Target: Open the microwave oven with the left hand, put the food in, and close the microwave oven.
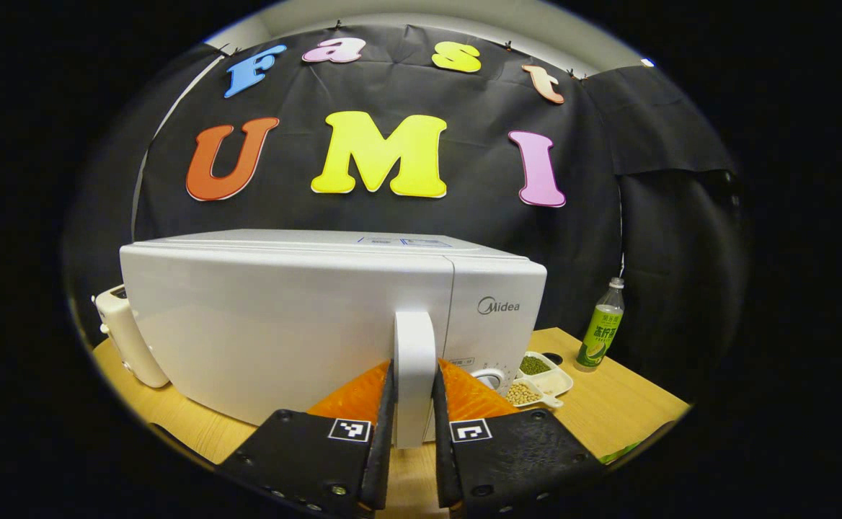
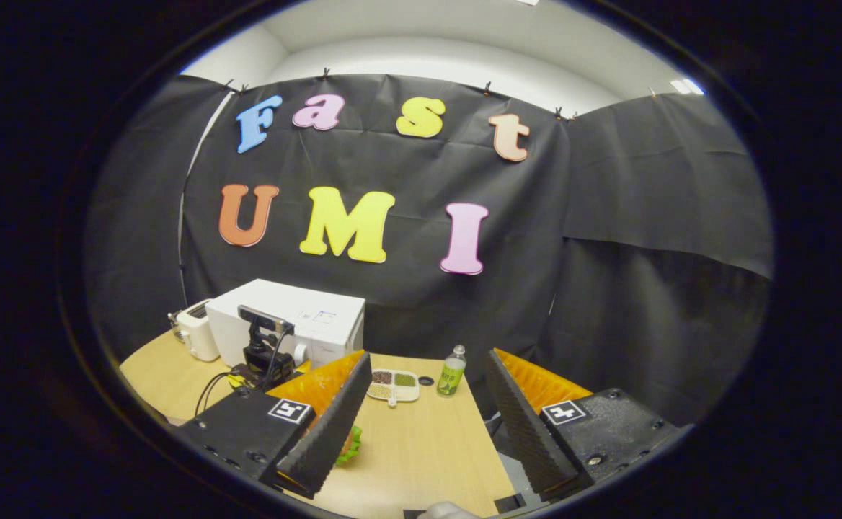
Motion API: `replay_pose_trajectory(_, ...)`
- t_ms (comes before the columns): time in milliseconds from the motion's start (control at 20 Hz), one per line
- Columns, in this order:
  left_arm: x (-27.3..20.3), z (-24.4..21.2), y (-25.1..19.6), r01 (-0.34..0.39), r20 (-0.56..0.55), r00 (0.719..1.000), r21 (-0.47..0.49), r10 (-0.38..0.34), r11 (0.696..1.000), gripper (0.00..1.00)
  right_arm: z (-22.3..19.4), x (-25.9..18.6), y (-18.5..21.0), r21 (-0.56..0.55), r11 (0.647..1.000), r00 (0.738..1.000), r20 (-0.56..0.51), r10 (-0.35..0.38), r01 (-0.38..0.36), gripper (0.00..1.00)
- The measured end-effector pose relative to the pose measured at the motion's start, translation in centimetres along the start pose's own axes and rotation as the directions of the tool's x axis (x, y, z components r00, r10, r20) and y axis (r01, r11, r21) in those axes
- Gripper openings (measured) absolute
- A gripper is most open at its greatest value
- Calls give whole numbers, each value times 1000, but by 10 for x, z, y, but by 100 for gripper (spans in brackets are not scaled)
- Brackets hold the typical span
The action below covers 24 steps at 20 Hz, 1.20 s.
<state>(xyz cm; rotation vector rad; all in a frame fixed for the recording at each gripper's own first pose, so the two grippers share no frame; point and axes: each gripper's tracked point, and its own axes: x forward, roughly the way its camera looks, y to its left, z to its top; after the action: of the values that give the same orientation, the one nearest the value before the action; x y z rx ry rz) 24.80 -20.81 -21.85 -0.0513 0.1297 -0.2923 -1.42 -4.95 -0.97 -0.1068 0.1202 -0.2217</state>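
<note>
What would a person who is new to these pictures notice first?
The white microwave on the wooden table stands out, with the left gripper closed on its door handle. Beside it stand a divided dish of beans and a green bottle. The right gripper hangs open above the table.

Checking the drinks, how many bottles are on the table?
1: the bottle stands at the table's back edge, right of the microwave, beside the bean tray.
</note>
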Motion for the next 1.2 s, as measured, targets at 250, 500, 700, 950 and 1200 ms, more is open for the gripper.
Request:
replay_pose_trajectory(250,-1,-2,0,21,-15,1000,-26,-21,999,10,3,-2,5,-9,1000,1000,8,19,-19,97)
replay_pose_trajectory(500,-35,-4,0,69,1,998,18,-69,997,10,4,-1,12,-12,999,999,11,40,-40,96)
replay_pose_trajectory(700,-80,-15,8,129,-3,992,-11,-129,992,10,4,2,30,-36,996,996,23,88,-87,100)
replay_pose_trajectory(950,-129,-21,28,137,-20,990,53,-137,989,19,-2,4,54,-39,988,988,5,153,-152,97)
replay_pose_trajectory(1200,-156,-32,74,48,-61,997,38,-45,998,51,-2,1,70,-29,980,981,11,195,-194,97)
